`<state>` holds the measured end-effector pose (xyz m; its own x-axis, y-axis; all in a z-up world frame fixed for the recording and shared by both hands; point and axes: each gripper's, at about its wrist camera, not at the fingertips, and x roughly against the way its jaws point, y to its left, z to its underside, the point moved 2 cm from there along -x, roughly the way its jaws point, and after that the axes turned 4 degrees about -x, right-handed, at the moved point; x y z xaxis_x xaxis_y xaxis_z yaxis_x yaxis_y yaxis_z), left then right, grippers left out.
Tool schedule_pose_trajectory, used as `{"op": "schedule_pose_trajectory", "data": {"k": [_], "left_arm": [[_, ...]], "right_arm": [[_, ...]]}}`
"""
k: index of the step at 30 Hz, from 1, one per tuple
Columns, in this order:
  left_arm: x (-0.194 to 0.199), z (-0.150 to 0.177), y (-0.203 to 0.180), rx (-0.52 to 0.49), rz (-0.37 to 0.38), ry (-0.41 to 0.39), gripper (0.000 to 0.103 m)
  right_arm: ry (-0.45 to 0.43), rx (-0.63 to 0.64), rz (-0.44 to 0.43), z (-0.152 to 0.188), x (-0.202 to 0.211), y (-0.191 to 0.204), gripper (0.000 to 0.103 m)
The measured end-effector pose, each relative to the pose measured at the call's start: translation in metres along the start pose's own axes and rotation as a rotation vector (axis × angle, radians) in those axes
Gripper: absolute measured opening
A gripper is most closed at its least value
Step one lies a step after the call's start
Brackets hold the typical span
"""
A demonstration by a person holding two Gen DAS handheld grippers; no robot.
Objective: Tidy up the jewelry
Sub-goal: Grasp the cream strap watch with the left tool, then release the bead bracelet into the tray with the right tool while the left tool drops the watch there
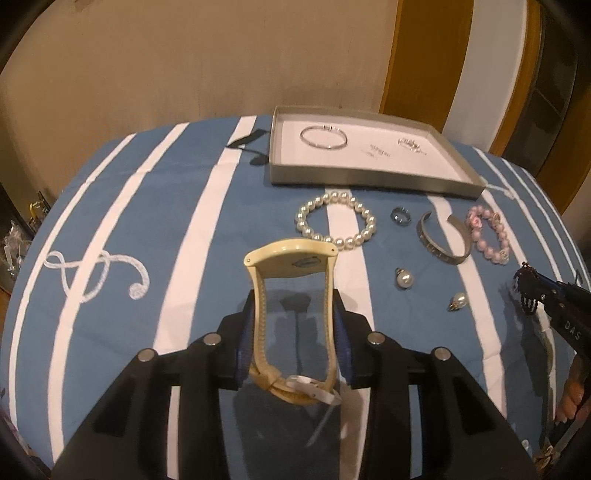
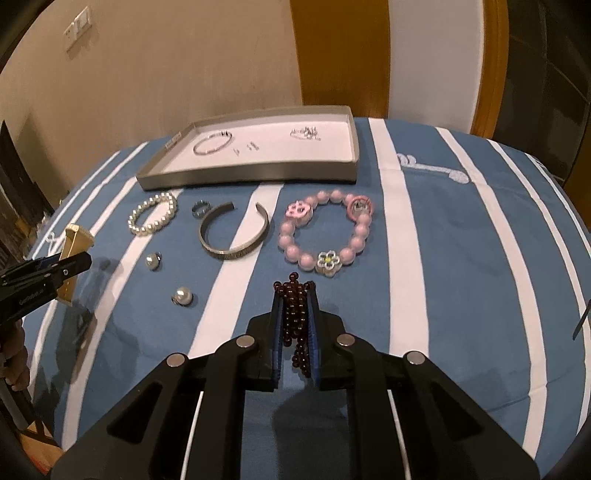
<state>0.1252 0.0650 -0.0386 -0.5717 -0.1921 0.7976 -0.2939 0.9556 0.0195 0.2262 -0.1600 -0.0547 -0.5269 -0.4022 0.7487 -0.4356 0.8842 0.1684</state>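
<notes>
A blue cloth with white stripes (image 1: 110, 229) covers the table and carries every item. At its far side lies a shallow grey tray (image 1: 369, 181) with a white floor; it holds a thin silver bangle (image 1: 324, 137) and a small cluster of silver pieces (image 1: 409, 144).

The left gripper (image 1: 293, 317) is clamped on a cream watch (image 1: 291, 258), its pads pressing the two strap sides, the case end raised toward the tray and the buckle end hanging below the jaws. The right wrist view shows this same gripper from the side at its left edge, with the watch standing clear of the cloth.

The right gripper (image 2: 295, 325) is closed on a dark red bead strand (image 2: 295, 295), bunched between the pads, with loops showing above and below. The left wrist view catches only its tip at the right edge.

Loose on the cloth, before the tray: a pink bead bracelet (image 2: 325, 236) with flower charms, legible only in the right wrist view; a grey metal cuff (image 2: 232, 232); a white pearl bracelet (image 1: 336, 225); a small dark ring (image 1: 400, 216); two pearl earrings (image 1: 403, 278), well apart.

An embroidered white treble clef (image 1: 96, 277) appears only in the left wrist view; a wall switch plate (image 2: 78, 27) only in the right.
</notes>
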Motion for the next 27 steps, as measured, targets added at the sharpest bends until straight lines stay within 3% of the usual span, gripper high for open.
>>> {"op": "schedule_pose_trajectory", "data": {"k": [18, 23, 27], "left_arm": [[0.018, -0.016, -0.002, -0.02, 0.047, -0.012, 0.038], [0.015, -0.037, 0.0, -0.002, 0.081, -0.008, 0.038], [0.01, -0.065, 0.0, -0.023, 0.055, -0.021, 0.038]], "right_arm": [[-0.104, -0.048, -0.051, -0.056, 0.037, 0.004, 0.012], [-0.12, -0.058, -0.071, -0.089, 0.032, 0.012, 0.012], [-0.131, -0.066, -0.075, -0.125, 0.018, 0.017, 0.012]]}}
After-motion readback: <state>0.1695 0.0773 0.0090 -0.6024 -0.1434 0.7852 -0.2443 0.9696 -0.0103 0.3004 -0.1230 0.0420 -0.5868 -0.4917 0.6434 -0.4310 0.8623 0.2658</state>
